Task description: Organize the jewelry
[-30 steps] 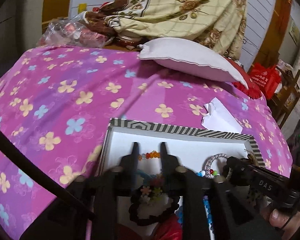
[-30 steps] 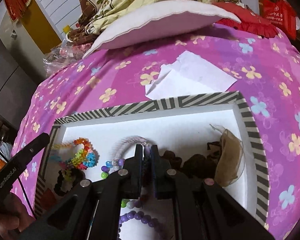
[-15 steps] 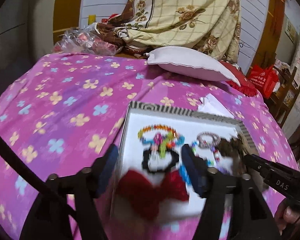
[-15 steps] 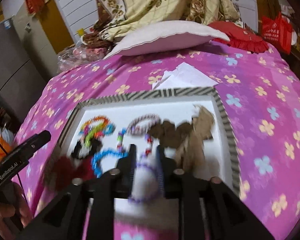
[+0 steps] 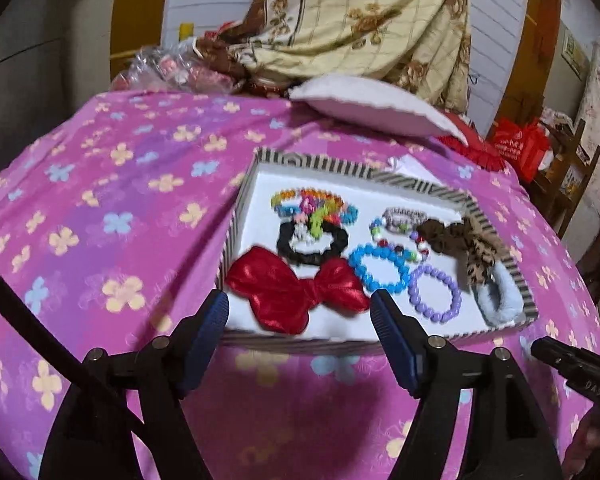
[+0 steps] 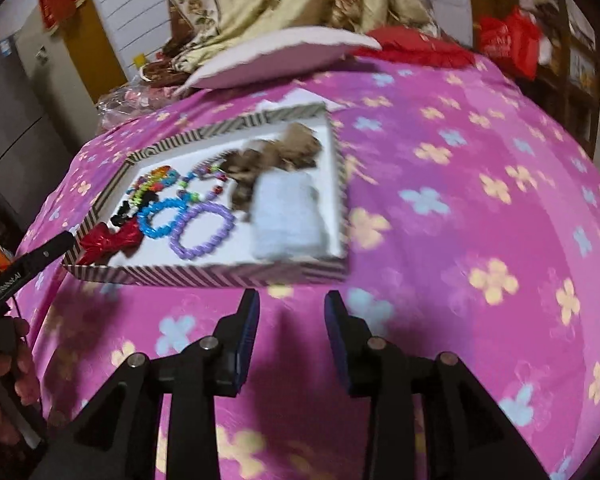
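Inside striped cardboard tray (image 5: 384,178): glossy red bow (image 5: 296,288), beaded bracelets; both grippers spread, empty.

striped box (image 5: 380,178) of bead bracelets (image 5: 380,266), scrunchies, red bow (image 5: 296,292) on floral bedspread

Home bedroom: bed with pink floral bedspread (image 5: 100,208), white pillow (image 5: 364,108), and piled floral quilt (image 5: 360,20) behind.

Motion-blurred brown hair ties (image 6: 274,156) and pale blue scrunchie (image 6: 286,220); hand (image 6: 4,376) cut off.
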